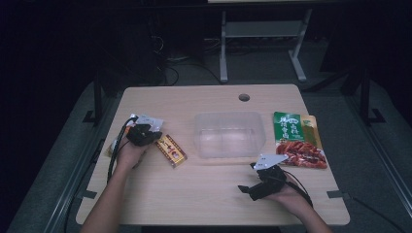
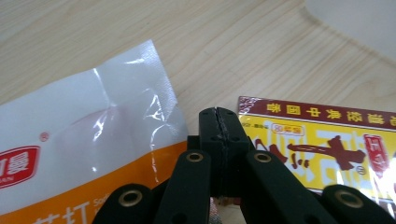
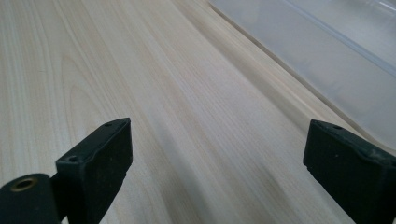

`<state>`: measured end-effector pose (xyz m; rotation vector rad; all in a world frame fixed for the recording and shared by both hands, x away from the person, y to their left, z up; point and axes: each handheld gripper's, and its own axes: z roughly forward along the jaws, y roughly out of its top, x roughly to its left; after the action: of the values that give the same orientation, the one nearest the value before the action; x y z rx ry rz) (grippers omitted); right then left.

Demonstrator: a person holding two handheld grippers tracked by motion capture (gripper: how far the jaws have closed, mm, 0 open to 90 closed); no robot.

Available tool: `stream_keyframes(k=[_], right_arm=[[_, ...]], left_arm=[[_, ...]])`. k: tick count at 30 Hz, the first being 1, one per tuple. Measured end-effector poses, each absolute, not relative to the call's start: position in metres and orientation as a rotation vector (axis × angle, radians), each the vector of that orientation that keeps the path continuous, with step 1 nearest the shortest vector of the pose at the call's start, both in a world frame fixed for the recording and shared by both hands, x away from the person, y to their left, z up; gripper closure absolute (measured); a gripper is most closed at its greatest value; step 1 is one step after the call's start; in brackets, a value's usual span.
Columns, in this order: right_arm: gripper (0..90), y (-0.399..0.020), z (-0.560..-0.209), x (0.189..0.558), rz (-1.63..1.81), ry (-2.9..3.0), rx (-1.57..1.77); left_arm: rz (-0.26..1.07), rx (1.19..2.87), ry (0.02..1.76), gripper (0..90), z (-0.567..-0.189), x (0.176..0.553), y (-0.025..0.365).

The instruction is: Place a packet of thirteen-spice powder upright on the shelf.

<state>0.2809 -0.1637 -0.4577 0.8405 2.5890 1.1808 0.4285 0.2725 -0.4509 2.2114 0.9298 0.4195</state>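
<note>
Pale wood-grain table [image 1: 214, 194] under dim light; surroundings beyond its edges are dark, and only grey floor and a white frame leg show at the far side.

Nearest, high view: right gripper [image 1: 248, 189] rests low over bare tabletop at the near right, held by a hand whose forearm is cut off at the bottom edge. Right gripper view: jaws stand wide apart, nothing between them, only wood grain; the two black tips are cropped at the frame's bottom.

Left gripper [image 1: 154, 137] sits at the left, over the packets. Left gripper view: jaws pressed together, tip to tip, with nothing gripped between them [image 2: 218, 121]. It points between a white-and-orange packet [image 2: 88, 135] and a yellow-and-red packet [image 2: 322, 140], both lying flat on the table. The white packet is cut off at the left and bottom, print only partly legible; in the high view [image 1: 145, 120] hand and gripper cover most of it. The yellow packet [image 1: 171, 150] lies just right of the gripper.

Mid-table: a clear plastic tub [image 1: 229, 135], faint, contents hard to tell. Just right of it: green-and-red snack bag [image 1: 296, 141], lettering too small to read.
</note>
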Motion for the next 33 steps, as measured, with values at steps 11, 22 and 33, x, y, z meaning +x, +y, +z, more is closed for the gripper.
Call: stream_keyframes(k=[11, 22, 33], right_arm=[[7.9, -0.165, -0.457, 0.28, 1.184, 2.588, 0.849], [7.9, -0.163, -0.456, 0.28, 1.184, 2.593, 0.842], [7.9, -0.163, -0.455, 0.28, 1.187, 2.588, 0.84]], left_arm=[[0.363, 2.315, 0.836, 89.8, -0.453, 0.417, 0.264], [0.194, 2.364, 0.762, 89.8, -0.453, 0.39, 0.247], [0.106, 2.403, 0.648, 89.8, -0.451, 0.35, 0.225]])
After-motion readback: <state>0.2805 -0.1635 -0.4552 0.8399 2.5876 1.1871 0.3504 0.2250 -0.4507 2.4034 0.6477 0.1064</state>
